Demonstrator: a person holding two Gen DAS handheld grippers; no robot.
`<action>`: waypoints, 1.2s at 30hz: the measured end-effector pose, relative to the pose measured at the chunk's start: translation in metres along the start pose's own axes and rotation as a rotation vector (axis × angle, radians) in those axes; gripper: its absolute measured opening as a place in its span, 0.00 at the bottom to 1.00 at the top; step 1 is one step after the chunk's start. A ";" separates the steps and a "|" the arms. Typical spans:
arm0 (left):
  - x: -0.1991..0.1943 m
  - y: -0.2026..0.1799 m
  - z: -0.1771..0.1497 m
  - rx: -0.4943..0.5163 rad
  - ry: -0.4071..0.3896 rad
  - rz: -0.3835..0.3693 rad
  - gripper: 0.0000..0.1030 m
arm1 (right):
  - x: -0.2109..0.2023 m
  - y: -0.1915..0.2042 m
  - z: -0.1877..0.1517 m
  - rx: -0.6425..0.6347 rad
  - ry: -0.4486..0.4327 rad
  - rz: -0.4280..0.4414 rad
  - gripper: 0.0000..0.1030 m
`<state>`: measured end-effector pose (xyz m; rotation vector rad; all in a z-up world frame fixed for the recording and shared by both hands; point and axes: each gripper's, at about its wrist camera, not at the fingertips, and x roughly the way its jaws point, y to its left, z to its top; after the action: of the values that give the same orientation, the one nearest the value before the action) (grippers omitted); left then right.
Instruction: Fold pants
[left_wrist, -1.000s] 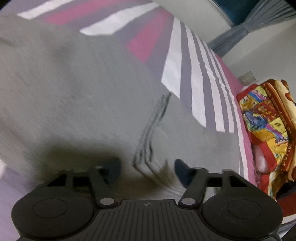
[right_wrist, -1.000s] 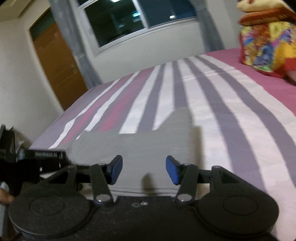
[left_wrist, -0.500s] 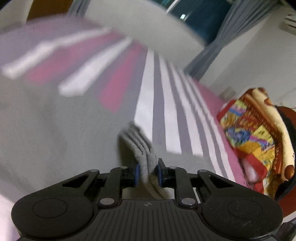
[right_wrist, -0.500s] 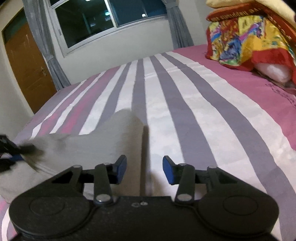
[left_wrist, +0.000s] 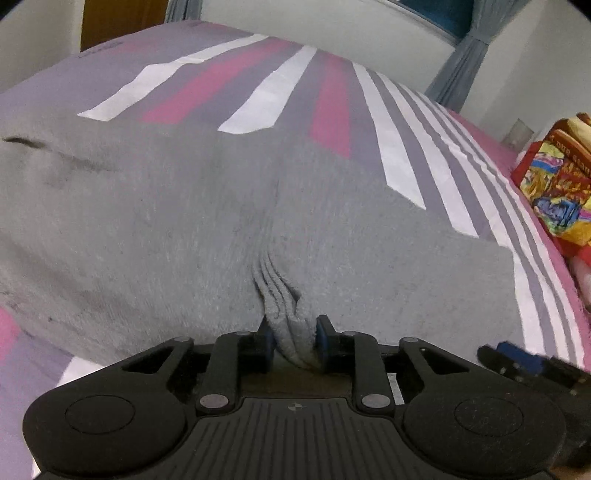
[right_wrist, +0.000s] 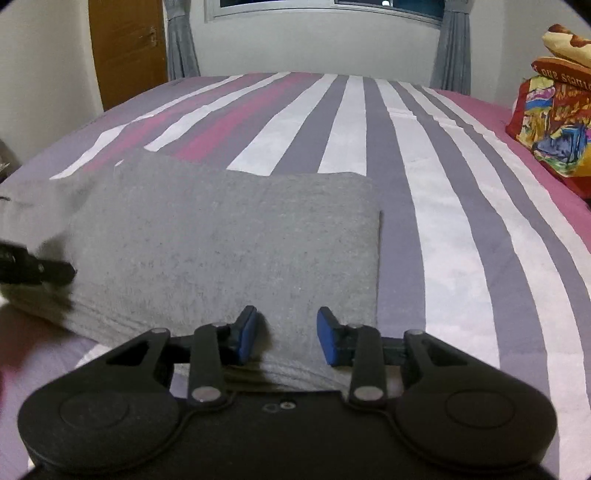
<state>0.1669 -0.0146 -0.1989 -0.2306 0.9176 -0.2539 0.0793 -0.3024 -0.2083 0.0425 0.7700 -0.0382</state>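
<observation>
Grey pants (left_wrist: 166, 229) lie spread across the striped bed. My left gripper (left_wrist: 293, 343) pinches a bunched, ridged fold of their near edge; both pads touch the cloth while the jaws are opening slightly. In the right wrist view the pants (right_wrist: 221, 240) show as a flat folded panel with a straight right edge. My right gripper (right_wrist: 288, 334) hovers low over the near hem, its jaws closing with cloth under the gap and the blue pads not pressing it. Each gripper appears at the edge of the other's view: the right gripper (left_wrist: 517, 360) and the left gripper (right_wrist: 33, 267).
The bed sheet (right_wrist: 443, 221) carries pink, white and grey stripes. A colourful folded blanket (right_wrist: 554, 129) sits at the right side of the bed. A wooden door (right_wrist: 125, 48), grey curtains and a dark window stand beyond the far edge.
My left gripper went from open to clamped on a bunch of the pants, and the jaws now stand a little wider. My right gripper dropped toward the near hem with its jaws narrowing.
</observation>
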 end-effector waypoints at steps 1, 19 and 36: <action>-0.005 0.001 0.002 -0.019 -0.015 0.000 0.32 | -0.001 -0.002 0.001 0.012 0.007 0.007 0.34; 0.032 -0.023 0.020 0.029 0.002 0.025 0.37 | 0.030 0.011 0.027 0.008 0.037 0.047 0.36; 0.012 -0.042 -0.008 0.197 -0.029 0.116 0.37 | 0.017 0.016 0.012 0.032 0.043 0.032 0.37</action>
<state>0.1629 -0.0587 -0.2000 0.0009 0.8682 -0.2309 0.1006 -0.2869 -0.2115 0.0859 0.8113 -0.0190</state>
